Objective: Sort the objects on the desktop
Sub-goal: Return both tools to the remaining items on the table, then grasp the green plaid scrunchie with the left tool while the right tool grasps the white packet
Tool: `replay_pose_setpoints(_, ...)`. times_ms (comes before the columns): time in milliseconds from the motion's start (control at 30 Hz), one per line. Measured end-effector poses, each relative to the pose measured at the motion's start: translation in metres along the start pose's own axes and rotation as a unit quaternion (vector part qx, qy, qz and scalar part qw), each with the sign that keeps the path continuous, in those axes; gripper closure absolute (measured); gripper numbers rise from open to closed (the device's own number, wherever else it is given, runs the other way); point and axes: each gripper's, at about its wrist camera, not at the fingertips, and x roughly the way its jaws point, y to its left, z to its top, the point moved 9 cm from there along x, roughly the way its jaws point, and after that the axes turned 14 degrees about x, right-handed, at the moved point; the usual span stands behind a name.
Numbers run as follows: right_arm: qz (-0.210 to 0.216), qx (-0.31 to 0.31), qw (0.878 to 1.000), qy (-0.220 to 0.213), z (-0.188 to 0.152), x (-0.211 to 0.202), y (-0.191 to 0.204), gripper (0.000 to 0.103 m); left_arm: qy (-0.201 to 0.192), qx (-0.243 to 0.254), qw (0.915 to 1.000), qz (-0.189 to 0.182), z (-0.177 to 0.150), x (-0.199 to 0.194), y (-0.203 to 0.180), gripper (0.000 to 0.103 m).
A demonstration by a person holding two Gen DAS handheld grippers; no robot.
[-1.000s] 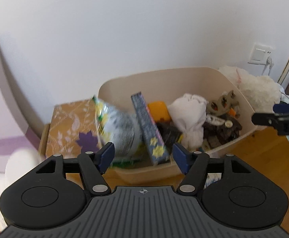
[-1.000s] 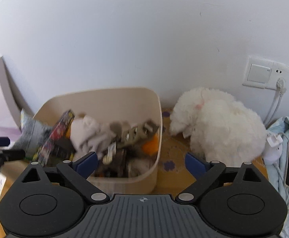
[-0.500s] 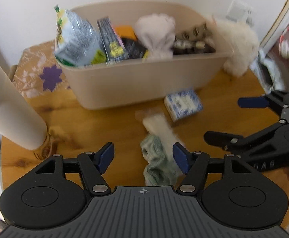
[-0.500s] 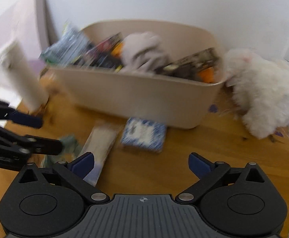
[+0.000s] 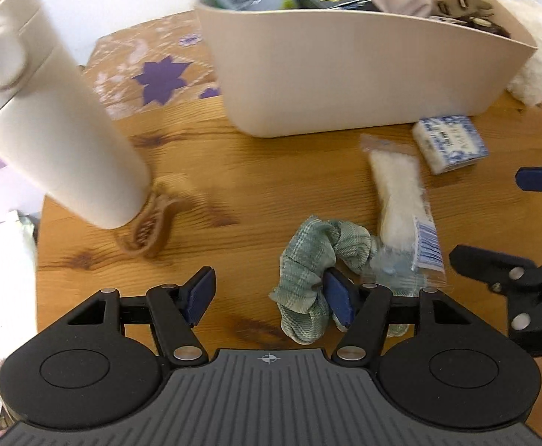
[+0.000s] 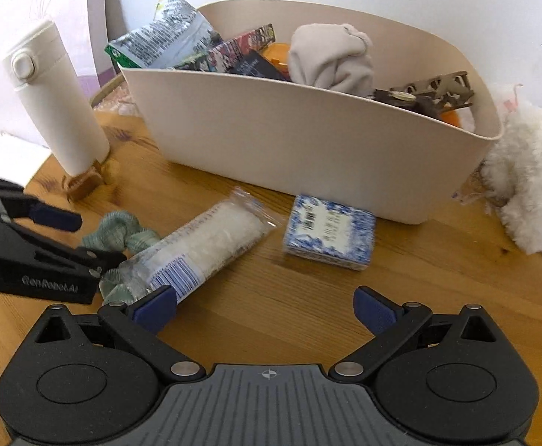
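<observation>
Scrunchie, green plaid, lies on the wooden table in front of the beige bin; its loop runs roughly toward the bin. One pad of the left gripper sits against it, jaws apart, gripping nothing. Touching its right side, a clear packet of white material points its long axis at the bin. The right gripper, just opened wide and empty, hovers over bare wood between the packet and a blue-patterned box. A white flask stands at the left, near the table's edge.
</observation>
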Motion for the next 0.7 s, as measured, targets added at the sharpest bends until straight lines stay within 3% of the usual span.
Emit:
replay_pose_setpoints(133,0.018,0.033,0.999,0.007,0.004,0.005,0.011,0.000,-0.001,0.012,0.9999,0.002,-0.006,0.001,0.006,0.038)
replay_pose_setpoints(300,0.048,0.134,0.990,0.026,0.018,0.019,0.015,0.000,-0.008,0.030,0.9995,0.000,-0.012,0.002,0.003,0.038)
replay_pose_setpoints(400,0.041,0.155,0.986,0.041,0.025,0.033,0.019,0.002,-0.011,0.026,0.9996,-0.003,-0.011,0.003,0.003,0.038)
replay_pose_setpoints(467,0.032,0.152,0.986,0.052,0.026,0.043,0.023,0.012,-0.011,0.015,0.9998,-0.008,-0.012,0.003,0.004,0.038)
replay_pose_setpoints(567,0.012,0.133,0.989,0.064,0.024,0.054,0.030,0.019,-0.013,0.011,0.9998,-0.006,-0.011,0.003,0.005,0.039)
replay_pose_setpoints(700,-0.018,0.083,0.995,0.057,0.021,0.054,0.037,0.048,-0.025,0.021,0.9994,-0.011,-0.010,-0.001,0.002,0.054)
